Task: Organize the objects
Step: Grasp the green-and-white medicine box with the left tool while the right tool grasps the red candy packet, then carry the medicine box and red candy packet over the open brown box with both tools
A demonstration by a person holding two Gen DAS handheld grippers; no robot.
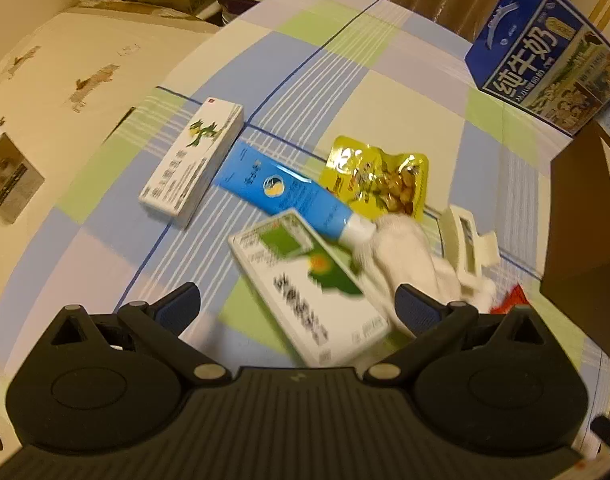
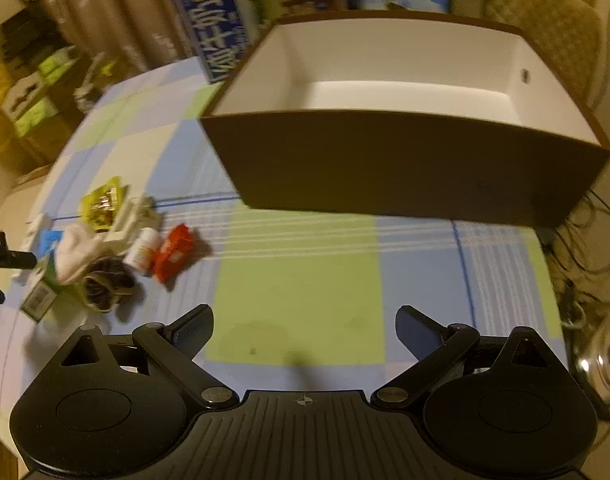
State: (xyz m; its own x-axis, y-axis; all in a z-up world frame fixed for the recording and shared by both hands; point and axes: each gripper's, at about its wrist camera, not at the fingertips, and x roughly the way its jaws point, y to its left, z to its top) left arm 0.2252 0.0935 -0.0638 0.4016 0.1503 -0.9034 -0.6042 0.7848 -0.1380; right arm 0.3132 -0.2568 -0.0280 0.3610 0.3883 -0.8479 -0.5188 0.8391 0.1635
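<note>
Both grippers, left (image 1: pixel 297 304) and right (image 2: pixel 304 330), have jaws wide and hold nothing. Left hangs over the green box (image 1: pixel 305 288) in the clutter, likely its pick; the bin (image 2: pixel 405 160) waits empty.

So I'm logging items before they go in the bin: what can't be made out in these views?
- Left wrist view: print on the green-and-white box is motion-blurred and unreadable.
- Left wrist view: the red packet is mostly hidden behind the hand-held gripper's finger.
- Right wrist view: the dark round object is too blurred to identify.
- Right wrist view: the brown bin hides part of its floor behind its front wall.
</note>
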